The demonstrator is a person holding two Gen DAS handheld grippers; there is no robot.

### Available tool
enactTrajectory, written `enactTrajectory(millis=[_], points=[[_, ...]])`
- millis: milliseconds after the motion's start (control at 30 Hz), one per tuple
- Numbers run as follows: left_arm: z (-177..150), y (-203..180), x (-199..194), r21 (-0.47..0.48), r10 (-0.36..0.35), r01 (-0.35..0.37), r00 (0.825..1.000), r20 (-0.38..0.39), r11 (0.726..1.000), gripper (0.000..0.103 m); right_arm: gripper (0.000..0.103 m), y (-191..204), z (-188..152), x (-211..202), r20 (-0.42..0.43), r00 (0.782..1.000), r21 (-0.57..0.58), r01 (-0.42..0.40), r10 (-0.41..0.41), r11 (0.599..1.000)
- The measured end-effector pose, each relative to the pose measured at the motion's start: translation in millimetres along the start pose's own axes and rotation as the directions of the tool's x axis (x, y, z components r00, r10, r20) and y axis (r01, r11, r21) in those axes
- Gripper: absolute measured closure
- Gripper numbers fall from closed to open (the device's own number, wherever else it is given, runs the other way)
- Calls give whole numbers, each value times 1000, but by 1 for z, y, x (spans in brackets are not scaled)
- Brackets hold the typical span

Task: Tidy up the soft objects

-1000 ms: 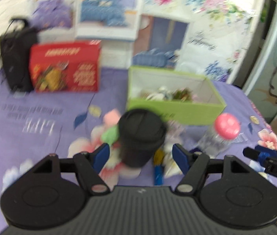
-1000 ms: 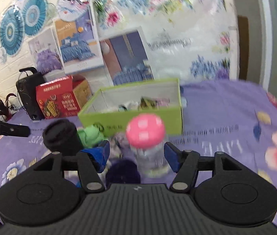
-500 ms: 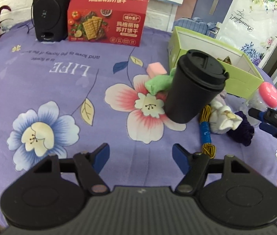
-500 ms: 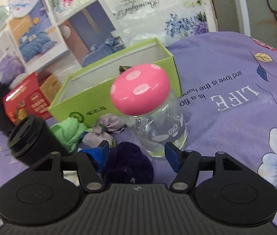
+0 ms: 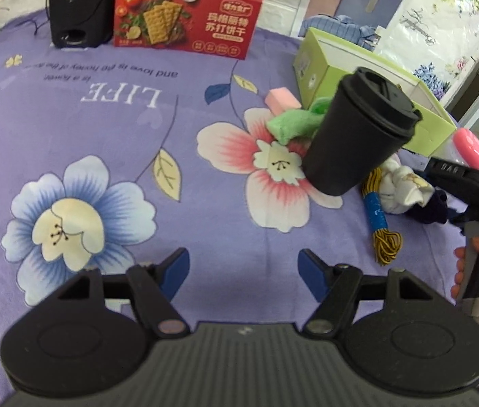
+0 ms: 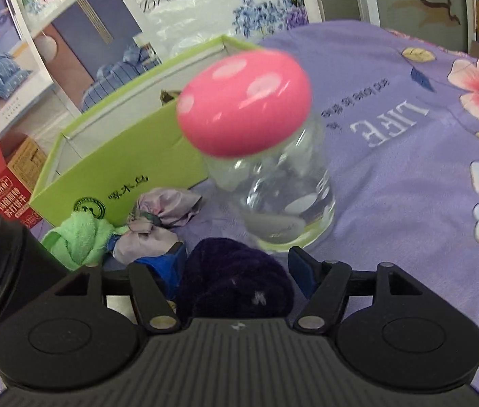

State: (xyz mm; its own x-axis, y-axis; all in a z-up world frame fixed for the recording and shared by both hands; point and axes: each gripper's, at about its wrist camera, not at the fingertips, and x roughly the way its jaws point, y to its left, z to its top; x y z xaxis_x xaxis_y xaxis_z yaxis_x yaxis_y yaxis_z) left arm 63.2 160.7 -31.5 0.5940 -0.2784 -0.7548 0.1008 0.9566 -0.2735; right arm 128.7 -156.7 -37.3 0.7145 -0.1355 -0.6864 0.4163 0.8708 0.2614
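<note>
Purple floral cloth holds one black cup, one green box, one jar.

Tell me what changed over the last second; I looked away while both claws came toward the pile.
Both claws dropped toward the bedspread. The right claw has just been opening and now straddles the dark purple bundle, not yet gripping. The left claw hangs open over bare cloth. The black cup, jar and green box stayed put.
</note>
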Motion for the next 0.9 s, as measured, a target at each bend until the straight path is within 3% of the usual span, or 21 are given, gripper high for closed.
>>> enactTrajectory(millis=[167,567,700,800,900], points=[[6,9,5,-26,-3,3,1000,3,1000,31,47,-5,-13,-8,-2,1000,-95,-23,23,995],[2,-28,7,47,9,-8,1000,-6,999,31,28,-88,-11,-69,-41,996,-163,-82,77,983],[0,-45,7,80,23,-22,1000,-6,997,31,26,-110,-9,-86,-28,998,-185,-62,58,981],[-2,-55,6,92,36,-36,999,-6,995,31,26,-127,-10,-91,0,995,-232,96,-98,968],[-3,-66,5,110,49,-48,999,-6,993,31,26,-154,-10,-108,28,997,-171,74,-70,983]])
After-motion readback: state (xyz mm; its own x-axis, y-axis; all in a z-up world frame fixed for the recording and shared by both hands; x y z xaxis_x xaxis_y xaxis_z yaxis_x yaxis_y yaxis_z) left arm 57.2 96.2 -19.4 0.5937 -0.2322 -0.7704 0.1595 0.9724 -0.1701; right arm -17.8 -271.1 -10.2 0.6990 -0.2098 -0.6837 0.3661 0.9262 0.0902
